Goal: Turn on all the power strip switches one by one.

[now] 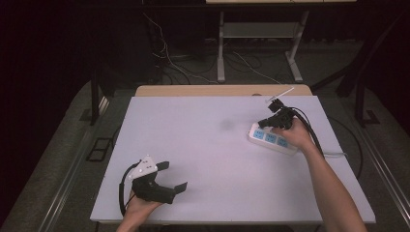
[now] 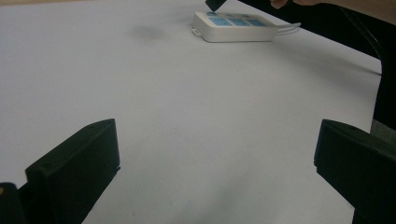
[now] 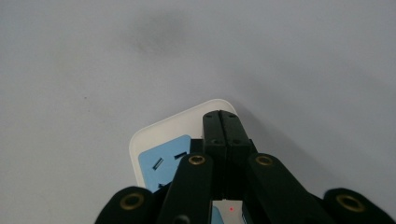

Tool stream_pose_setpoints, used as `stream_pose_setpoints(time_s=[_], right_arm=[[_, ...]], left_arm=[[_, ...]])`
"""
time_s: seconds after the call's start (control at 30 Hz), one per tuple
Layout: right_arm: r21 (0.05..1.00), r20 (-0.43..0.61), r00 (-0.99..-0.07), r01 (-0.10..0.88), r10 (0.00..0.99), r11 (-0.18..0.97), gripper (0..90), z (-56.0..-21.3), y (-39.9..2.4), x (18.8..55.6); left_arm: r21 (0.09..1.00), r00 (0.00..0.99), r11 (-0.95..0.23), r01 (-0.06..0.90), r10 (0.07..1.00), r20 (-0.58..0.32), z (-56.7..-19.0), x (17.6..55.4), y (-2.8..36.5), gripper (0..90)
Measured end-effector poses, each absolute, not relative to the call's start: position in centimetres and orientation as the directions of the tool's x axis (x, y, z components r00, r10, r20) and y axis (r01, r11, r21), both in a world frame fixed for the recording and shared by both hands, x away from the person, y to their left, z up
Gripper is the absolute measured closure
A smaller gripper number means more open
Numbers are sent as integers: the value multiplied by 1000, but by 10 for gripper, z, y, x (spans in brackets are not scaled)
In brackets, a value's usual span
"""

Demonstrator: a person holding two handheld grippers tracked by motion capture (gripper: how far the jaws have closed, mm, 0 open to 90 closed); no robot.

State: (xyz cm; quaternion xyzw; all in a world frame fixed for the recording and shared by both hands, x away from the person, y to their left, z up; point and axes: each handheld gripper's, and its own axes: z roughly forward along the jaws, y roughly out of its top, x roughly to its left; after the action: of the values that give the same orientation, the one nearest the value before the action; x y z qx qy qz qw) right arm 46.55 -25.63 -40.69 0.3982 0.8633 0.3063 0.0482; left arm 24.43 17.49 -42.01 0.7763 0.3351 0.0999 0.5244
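The white power strip (image 1: pixel 271 139) lies on the right part of the white table (image 1: pixel 212 159), slanted, with its cable running off toward the right edge; its top carries blue socket panels; the right gripper (image 1: pixel 265 123) stands over the strip's far left end, jaws pressed together with nothing between them, tips just above or on the end socket, and whether they touch it I cannot tell; the right hand (image 1: pixel 295 134) covers part of the strip's right end in the high view

The right gripper view gives what the high view cannot: the closed jaws meet in one seam at the right gripper (image 3: pixel 221 122), right over the rounded white corner of the power strip (image 3: pixel 161 135), with one blue socket face and its slots beside them; a small red light glows low between the gripper's arms; the left gripper view shows the power strip (image 2: pixel 236 27) from the side, three blue panels in a row, with a black jaw tip above its left end

The left gripper (image 1: pixel 173 176) rests near the front left of the table, held in the left hand (image 1: pixel 140 205), well apart from the strip; its jaws stand wide apart and empty, with bare table between them at the left gripper (image 2: pixel 217 163); a faint dark smudge (image 1: pixel 226 124) marks the table left of the strip; beyond the table's far edge lie a wooden strip (image 1: pixel 222 90), loose cables (image 1: pixel 169 63) on the floor and the white legs of a stand (image 1: pixel 221 48)
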Motion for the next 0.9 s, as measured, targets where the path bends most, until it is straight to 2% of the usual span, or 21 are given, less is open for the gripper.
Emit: stream_pose_setpoints(time_s=[0.9], right_arm=[[563, 152, -683, 654, 715, 505, 900, -412, -257, 466]], left_arm=[[879, 759, -235, 415, 622, -192, -420, 244, 173, 0]])
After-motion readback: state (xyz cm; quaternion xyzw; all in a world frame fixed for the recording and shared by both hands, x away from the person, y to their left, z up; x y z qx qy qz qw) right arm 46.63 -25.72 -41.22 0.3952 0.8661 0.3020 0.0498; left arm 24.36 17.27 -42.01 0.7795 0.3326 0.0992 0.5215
